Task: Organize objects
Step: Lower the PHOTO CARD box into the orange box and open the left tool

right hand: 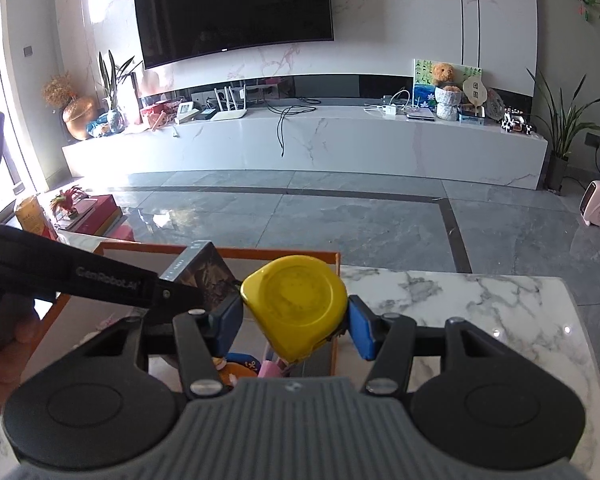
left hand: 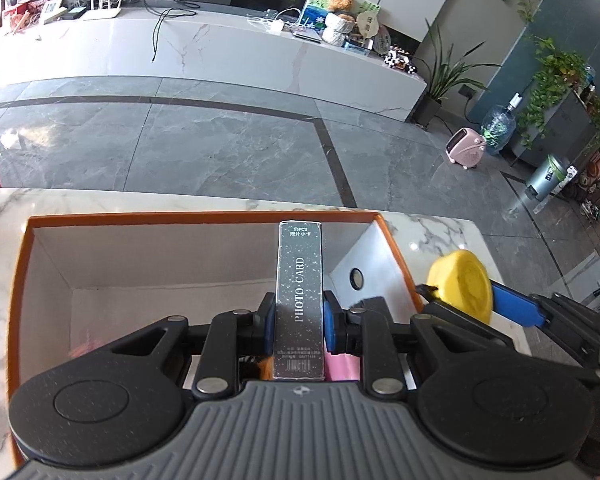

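The left gripper (left hand: pixel 299 322) is clamped on a slim silver box printed PHOTO CARD (left hand: pixel 299 300), its blue pads pressing the two long sides while the box stands up between the fingers. It hangs over an open cardboard box with an orange rim (left hand: pixel 204 216) and white inner walls, which sits on a white marble table (right hand: pixel 480 304). Down inside that box, just under the gripper, I can make out something pink (left hand: pixel 342 366) and a bit of orange, too hidden to name.

Just to its right, the right gripper (right hand: pixel 296 322) grips a yellow tape measure (right hand: pixel 296 306), one blue pad on each side of the rounded case. It sits above the box's near right corner, with the marble top stretching away to the right. In the right wrist view the left gripper's black arm crosses in from the left, and part of the person's hand (right hand: pixel 4 356) shows at the left edge.

Beyond the table lie grey floor tiles (right hand: pixel 340 216), a long white TV bench (right hand: pixel 300 140) and a dark television (right hand: pixel 232 8) on the wall.
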